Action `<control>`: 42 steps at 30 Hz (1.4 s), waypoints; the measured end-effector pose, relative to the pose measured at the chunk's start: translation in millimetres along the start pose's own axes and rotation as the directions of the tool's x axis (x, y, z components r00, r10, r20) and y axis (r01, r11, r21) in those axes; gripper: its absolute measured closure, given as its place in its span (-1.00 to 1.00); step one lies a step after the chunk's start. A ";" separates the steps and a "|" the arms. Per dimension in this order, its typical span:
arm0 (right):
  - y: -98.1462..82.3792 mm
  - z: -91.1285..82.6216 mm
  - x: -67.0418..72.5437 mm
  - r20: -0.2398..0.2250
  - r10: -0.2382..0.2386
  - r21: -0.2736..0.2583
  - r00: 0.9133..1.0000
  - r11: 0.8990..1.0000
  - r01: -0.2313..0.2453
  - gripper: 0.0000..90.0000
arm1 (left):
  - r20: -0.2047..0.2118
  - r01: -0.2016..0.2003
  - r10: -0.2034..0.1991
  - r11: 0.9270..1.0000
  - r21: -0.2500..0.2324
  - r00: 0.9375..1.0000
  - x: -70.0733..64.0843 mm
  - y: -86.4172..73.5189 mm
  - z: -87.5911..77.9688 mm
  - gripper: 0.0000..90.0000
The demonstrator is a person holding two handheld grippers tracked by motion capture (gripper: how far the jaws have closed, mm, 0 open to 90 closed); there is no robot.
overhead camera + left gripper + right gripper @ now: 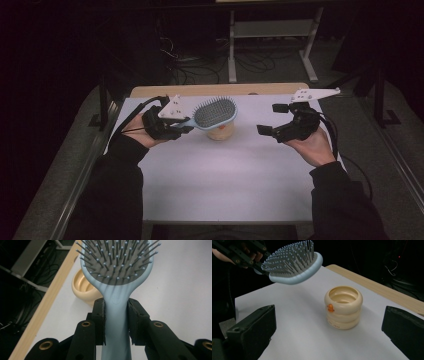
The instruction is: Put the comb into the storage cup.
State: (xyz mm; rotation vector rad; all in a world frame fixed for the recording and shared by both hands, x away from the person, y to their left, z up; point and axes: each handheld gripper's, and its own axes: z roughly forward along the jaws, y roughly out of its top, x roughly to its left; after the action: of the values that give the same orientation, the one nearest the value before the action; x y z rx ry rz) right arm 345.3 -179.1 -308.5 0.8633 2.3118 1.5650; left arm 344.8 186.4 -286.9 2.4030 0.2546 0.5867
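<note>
The left gripper (184,126) pinches the handle of a pale blue hairbrush (214,113) held above the white bench (225,170) — bristles up, long axis running from the gripper toward the right. The right gripper (272,120), jaws spread and empty, hovers opposite. Its own view reveals a cream ringed cup (343,307) with an orange mark — standing under the brush head.

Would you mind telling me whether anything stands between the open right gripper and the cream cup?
Nothing visible does: between the right gripper and the cup lies bare white table; the hairbrush hangs off to one side, held by the left gripper.
</note>
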 end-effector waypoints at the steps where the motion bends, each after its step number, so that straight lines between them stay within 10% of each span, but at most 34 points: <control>1: 2.7 0.7 0.1 0.000 0.000 0.001 1.000 1.000 0.000 -1.00 | -0.001 0.000 0.000 1.000 -0.005 1.000 0.2 1.0 0.1 0.56; 18: 40.2 20.8 6.3 -0.043 0.005 0.021 0.999 1.000 -0.004 -0.95 | -0.032 0.002 -0.004 0.998 -0.065 0.999 0.5 10.3 8.8 0.56; 37: 62.3 48.2 1.2 -0.087 0.150 0.041 0.985 0.988 -0.147 -0.89 | -0.028 0.020 -0.024 0.990 -0.137 0.999 0.0 17.9 15.8 0.56; 42: 64.7 54.1 -1.6 -0.116 0.217 0.041 0.969 0.976 -0.214 -0.77 | -0.024 0.020 -0.023 0.989 -0.150 0.999 -1.7 22.3 19.1 0.56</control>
State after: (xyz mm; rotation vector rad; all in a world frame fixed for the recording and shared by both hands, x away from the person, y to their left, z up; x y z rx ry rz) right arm 395.2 -121.3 -272.6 1.0886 2.3959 1.7178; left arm 353.0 158.2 -286.7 2.2469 0.2386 0.6053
